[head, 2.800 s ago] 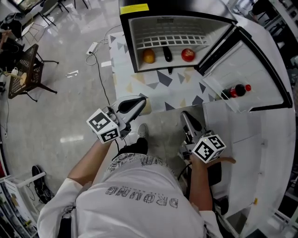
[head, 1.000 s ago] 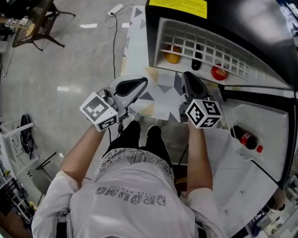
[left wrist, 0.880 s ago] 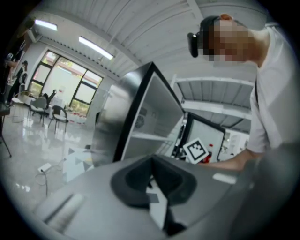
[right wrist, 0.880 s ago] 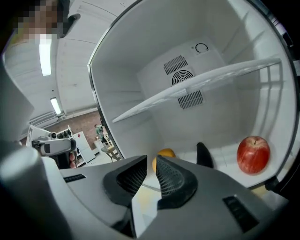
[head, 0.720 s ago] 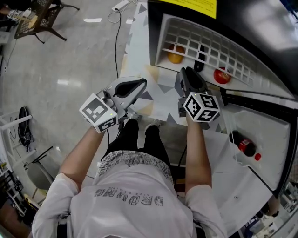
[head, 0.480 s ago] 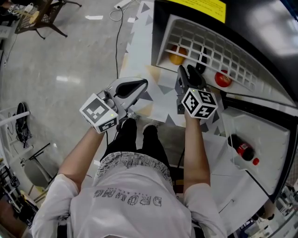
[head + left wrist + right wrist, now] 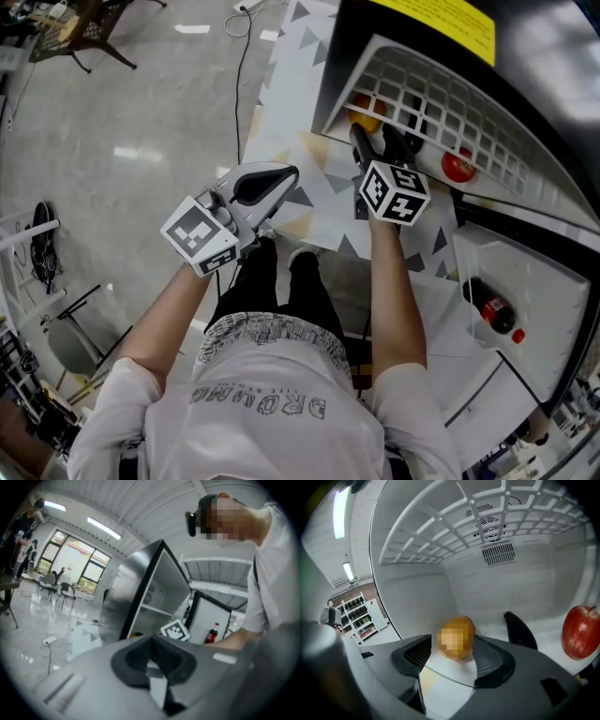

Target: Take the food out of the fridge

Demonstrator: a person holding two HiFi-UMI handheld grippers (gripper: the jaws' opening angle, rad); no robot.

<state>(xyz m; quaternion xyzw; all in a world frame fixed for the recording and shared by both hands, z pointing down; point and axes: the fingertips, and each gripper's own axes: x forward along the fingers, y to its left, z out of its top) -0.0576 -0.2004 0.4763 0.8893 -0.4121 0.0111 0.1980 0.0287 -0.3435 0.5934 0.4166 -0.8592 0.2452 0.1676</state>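
Our left gripper (image 7: pixel 284 174) hangs outside the fridge (image 7: pixel 534 583), jaws clenched, nothing in them. Right gripper (image 7: pixel 375 141) is at the fridge mouth, jaws just opened wide & released. The orange (image 7: pixel 456 637) sits on the fridge floor just ahead, in line w/ the gap, untouched. Further right: apple (image 7: pixel 580 632), then bottle (image 7: pixel 494 315) in the door.

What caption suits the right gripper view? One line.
Right tongs, jaws just opening, frame the orange in the fridge without gripping it; apple at right.
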